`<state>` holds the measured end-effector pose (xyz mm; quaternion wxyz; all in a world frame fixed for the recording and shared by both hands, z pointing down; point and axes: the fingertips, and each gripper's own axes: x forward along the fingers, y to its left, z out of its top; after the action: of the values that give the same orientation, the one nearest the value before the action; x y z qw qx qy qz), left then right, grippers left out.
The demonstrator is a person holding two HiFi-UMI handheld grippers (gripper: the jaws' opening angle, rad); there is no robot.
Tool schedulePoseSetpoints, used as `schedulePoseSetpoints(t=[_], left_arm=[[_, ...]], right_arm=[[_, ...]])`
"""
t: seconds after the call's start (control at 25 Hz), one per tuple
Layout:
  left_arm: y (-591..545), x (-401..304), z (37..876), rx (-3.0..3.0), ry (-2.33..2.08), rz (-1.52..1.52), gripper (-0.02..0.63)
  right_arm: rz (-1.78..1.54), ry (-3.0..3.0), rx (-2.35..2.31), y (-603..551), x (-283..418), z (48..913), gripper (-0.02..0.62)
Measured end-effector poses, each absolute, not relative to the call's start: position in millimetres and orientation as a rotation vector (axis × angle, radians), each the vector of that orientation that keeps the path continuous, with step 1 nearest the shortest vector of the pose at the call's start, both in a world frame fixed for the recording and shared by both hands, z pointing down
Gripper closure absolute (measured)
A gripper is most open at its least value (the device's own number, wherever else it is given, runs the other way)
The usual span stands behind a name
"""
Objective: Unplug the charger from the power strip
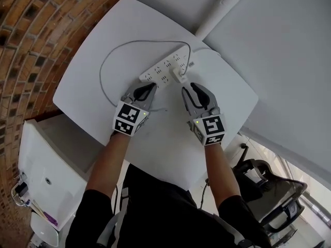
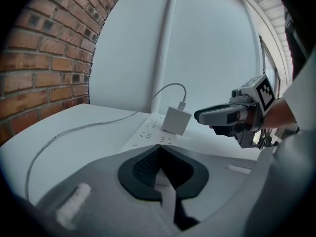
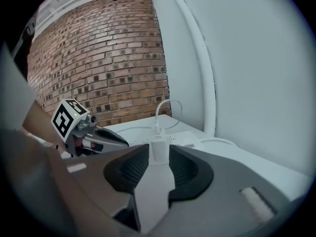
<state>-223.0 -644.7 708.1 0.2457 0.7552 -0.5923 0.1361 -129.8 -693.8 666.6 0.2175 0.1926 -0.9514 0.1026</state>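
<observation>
A white power strip (image 1: 163,70) lies on the white table (image 1: 103,45), with a white charger (image 1: 179,76) plugged into its right part. The charger's cable (image 1: 189,50) arcs up and away from it. My left gripper (image 1: 149,89) is shut, and its tips sit at the strip's near edge with nothing seen between them. My right gripper (image 1: 192,89) is open just short of the charger. In the right gripper view the charger (image 3: 159,149) stands upright straight ahead, framed by the gap between the pads (image 3: 132,167). In the left gripper view the charger (image 2: 177,120) stands on the strip (image 2: 148,132), and the right gripper (image 2: 207,115) hovers beside it.
The strip's grey cord (image 1: 102,68) loops across the table's left half. A brick wall (image 1: 31,45) stands at the left and a white pipe (image 1: 222,9) runs down the back wall. A white cabinet (image 1: 46,174) sits below the table's left edge, a chair (image 1: 271,195) at lower right.
</observation>
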Motion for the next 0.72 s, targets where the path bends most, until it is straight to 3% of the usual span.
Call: schedulePoseSetpoints(t=[0.28,0.72], left_arm=[[-642,-221,710,2.077,-1.608,0.370,0.608],[-645,-222,708,2.089,-1.590,0.363,0.609]], right_arm=[[0.245,-2.624,0.475,-701,-159,677,0.425],[0.182,-2.611,0.501,-714,-189,681,0.449]])
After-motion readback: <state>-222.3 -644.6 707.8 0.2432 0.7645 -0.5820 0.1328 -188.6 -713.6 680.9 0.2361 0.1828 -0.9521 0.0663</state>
